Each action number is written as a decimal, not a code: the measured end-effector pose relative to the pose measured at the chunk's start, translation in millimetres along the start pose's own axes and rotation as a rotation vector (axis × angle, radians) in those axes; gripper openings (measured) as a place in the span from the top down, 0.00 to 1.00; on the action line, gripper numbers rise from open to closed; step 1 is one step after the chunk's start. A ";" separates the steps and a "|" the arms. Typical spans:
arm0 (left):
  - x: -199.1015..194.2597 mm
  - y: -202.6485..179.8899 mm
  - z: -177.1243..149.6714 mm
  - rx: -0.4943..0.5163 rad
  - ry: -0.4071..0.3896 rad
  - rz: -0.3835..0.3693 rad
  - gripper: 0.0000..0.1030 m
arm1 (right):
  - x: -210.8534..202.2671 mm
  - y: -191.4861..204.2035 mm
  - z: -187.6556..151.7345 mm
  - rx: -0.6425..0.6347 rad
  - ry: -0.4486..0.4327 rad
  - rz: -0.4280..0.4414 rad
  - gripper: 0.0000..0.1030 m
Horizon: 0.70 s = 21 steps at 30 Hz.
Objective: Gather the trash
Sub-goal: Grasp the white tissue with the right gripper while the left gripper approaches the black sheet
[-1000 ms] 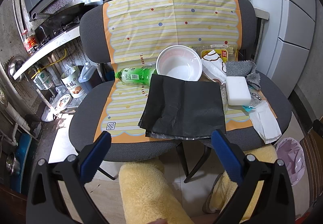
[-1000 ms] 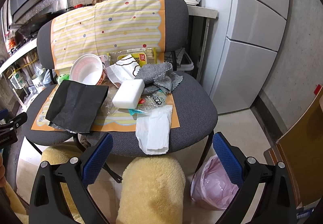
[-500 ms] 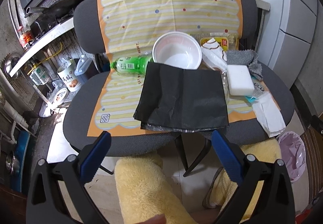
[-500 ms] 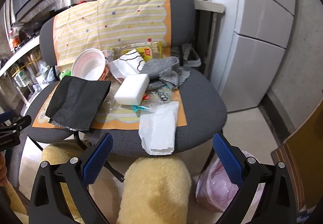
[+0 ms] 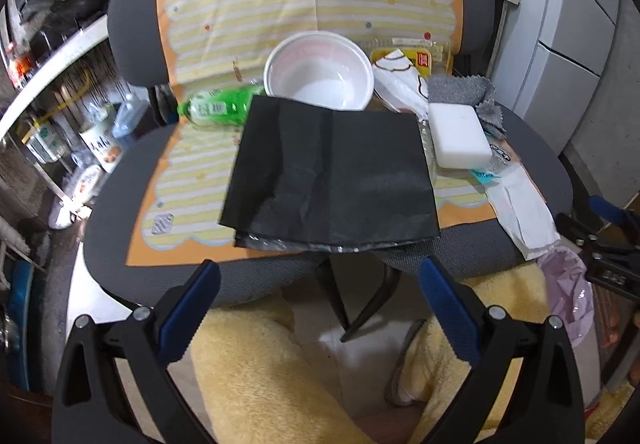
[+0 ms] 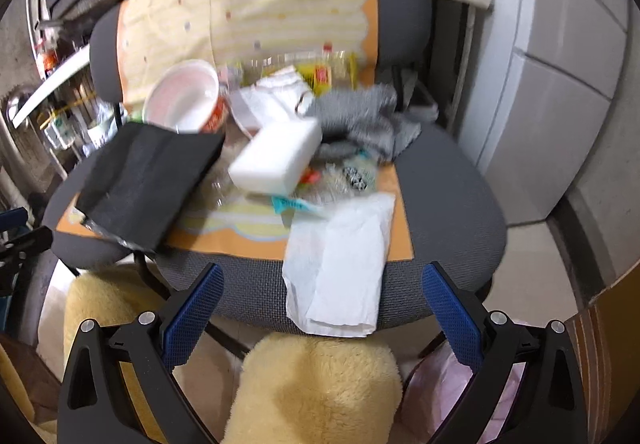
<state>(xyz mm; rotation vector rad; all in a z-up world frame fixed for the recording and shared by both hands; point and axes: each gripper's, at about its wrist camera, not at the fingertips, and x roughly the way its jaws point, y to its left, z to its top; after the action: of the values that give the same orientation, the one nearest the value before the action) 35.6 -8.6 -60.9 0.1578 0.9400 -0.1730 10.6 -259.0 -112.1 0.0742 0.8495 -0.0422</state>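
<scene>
Bowl (image 5: 319, 72): white, empty, at the chair's back.
Black bag (image 5: 330, 172): folded flat, just beyond left gripper (image 5: 318, 310), apart.
Tissue (image 6: 340, 264): overhangs seat edge, between right gripper (image 6: 322, 310) fingers.
Both grippers: spread wide, holding nothing.

A grey chair (image 5: 256, 280) fills the middle of both views, and a yellow striped cloth (image 5: 192, 180) covers its seat and backrest. On the cloth, a folded black bag (image 5: 332, 172) lies at centre, a white bowl (image 5: 320, 72) just above it, and a green bottle (image 5: 218, 106) at its upper left. A white sponge block (image 5: 458, 134) sits right of the bag, below a grey rag (image 5: 460, 88). A white paper napkin (image 6: 340, 264) overhangs the seat's front edge at lower right.
</scene>
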 end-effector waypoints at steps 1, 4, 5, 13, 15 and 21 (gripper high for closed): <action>1.8 0.9 -0.2 -0.006 0.003 -0.005 0.06 | 5.8 -0.7 0.2 -0.003 0.014 -0.008 0.06; 8.2 2.1 1.6 -0.020 0.016 -0.007 0.06 | 28.2 -1.6 1.9 0.006 0.052 -0.005 0.06; 10.8 3.0 2.6 -0.025 0.020 -0.004 0.06 | 32.6 -2.1 2.7 0.014 0.059 0.002 0.06; 28.5 10.7 5.9 -0.049 0.002 0.061 0.06 | 85.5 -3.6 10.7 0.014 0.122 -0.041 0.06; 31.5 11.8 7.4 -0.051 0.006 0.058 0.06 | 94.1 -2.2 9.2 0.008 0.139 -0.051 0.10; 35.9 15.3 9.3 -0.043 0.015 0.035 0.06 | 89.1 -1.1 7.5 -0.016 0.132 -0.056 0.12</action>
<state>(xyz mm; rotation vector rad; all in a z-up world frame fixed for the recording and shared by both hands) 67.0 1.6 -83.7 0.1355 0.9546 -0.1191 75.0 -261.4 -174.2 0.0380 0.9839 -0.0835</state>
